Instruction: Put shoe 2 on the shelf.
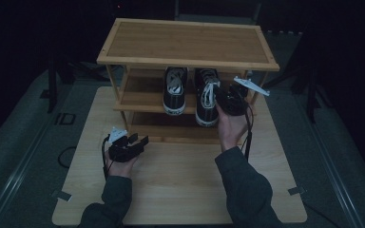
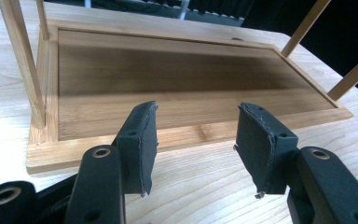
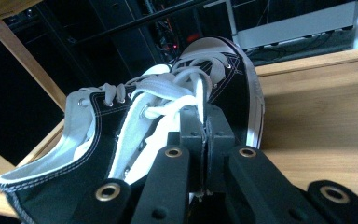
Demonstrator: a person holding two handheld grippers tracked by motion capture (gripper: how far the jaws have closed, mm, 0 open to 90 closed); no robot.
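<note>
Here, in the high view, a wooden shoe rack [image 1: 188, 43] stands at the bench's [image 1: 180, 180] far edge; two black sneakers sit on its middle shelf, the right sneaker [image 1: 206, 97] jutting forward. The right gripper [image 1: 231, 100] is at that shoe's side. The left gripper [image 1: 140, 140] rests low near the bench's left edge.

In the left gripper view, its fingers [image 2: 140, 140] stand apart, empty, facing the rack's bottom shelf [image 2: 168, 79].

In the right gripper view, the fingers [image 3: 193, 135] are pressed together on the sneaker's [image 3: 121, 135] side wall.

Held the left gripper [image 1: 140, 140] low with jaws apart, reached the right gripper [image 1: 221, 97] forward, jaws pressed together.
</note>
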